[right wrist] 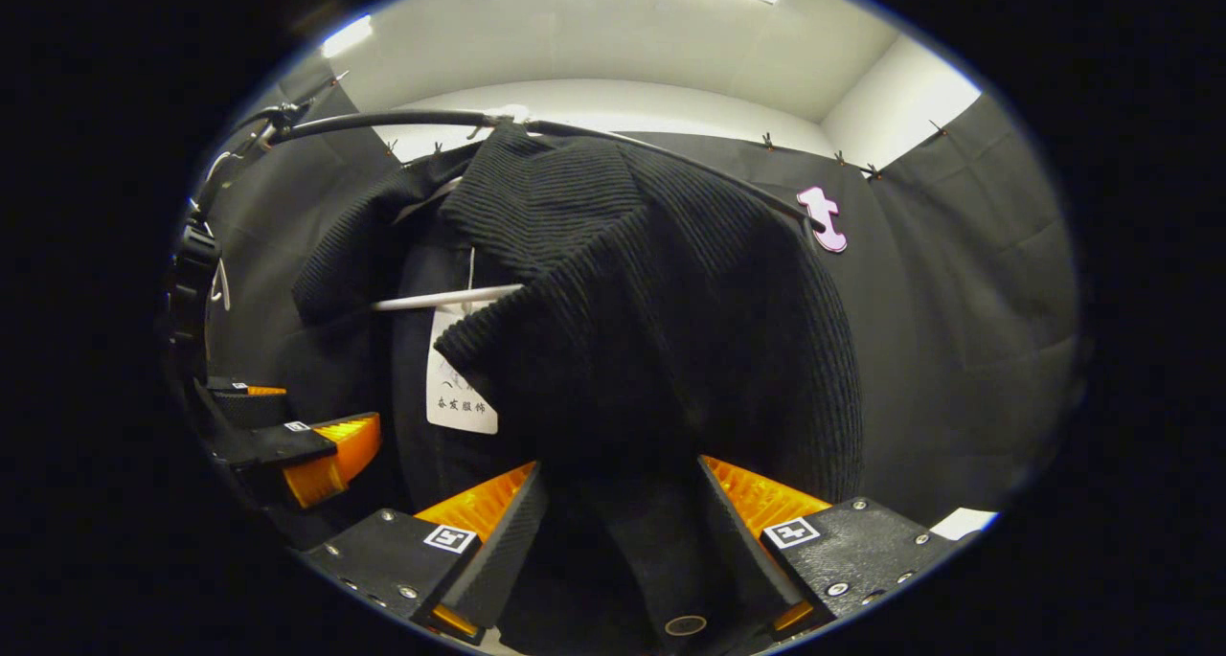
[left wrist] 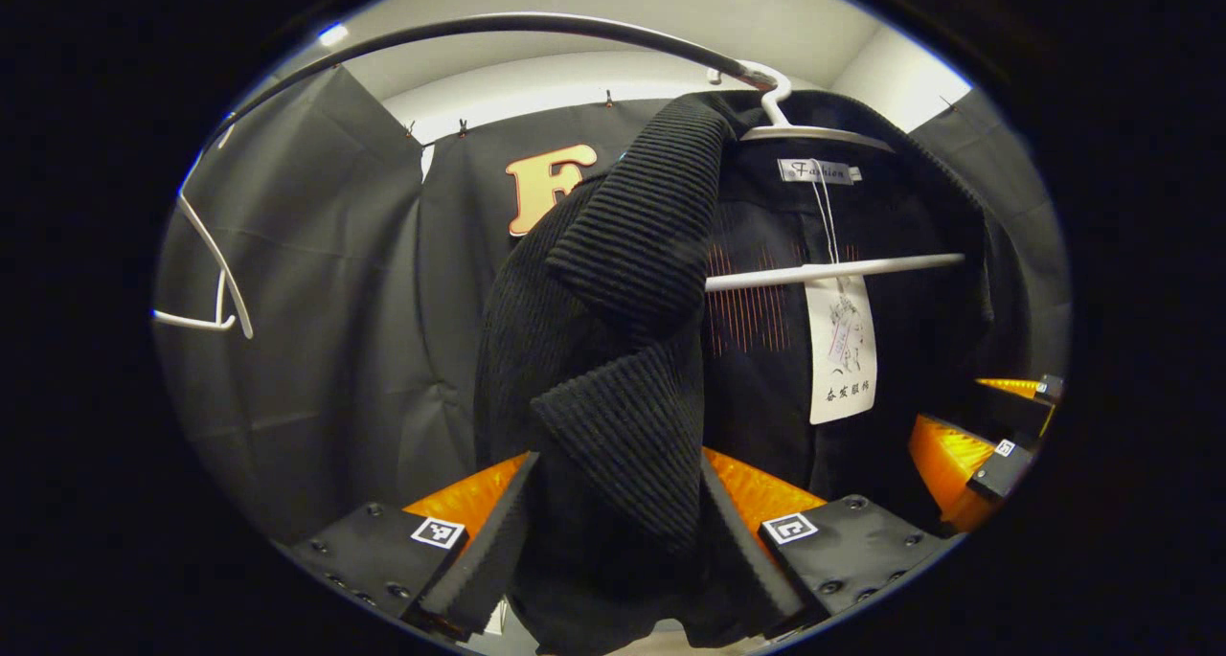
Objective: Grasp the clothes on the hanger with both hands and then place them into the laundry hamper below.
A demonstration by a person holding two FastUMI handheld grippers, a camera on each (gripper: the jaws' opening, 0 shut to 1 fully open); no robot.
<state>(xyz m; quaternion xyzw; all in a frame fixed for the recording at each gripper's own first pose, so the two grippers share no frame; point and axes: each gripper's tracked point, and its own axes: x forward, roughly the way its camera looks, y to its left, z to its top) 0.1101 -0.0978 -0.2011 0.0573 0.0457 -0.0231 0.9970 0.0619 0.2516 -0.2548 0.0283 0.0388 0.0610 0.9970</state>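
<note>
A black ribbed jacket (left wrist: 623,254) hangs on a white hanger (left wrist: 833,270) from a dark curved rail (left wrist: 536,26). In the left gripper view its folded lapel drops between my left gripper (left wrist: 613,541), whose two pads press the cloth from either side. My right gripper (left wrist: 987,445) appears at the jacket's far right edge. In the right gripper view the jacket (right wrist: 670,302) bulges ahead, and my right gripper (right wrist: 623,541) is shut on its lower front fabric, near a button. The left gripper (right wrist: 287,436) shows at the jacket's left side. The hanger bar (right wrist: 445,299) peeks out.
A white paper tag (left wrist: 843,350) dangles from the collar inside the jacket. An empty white hanger (left wrist: 215,263) hangs farther left on the rail. Black cloth walls surround the rack on all sides, with a white ceiling above.
</note>
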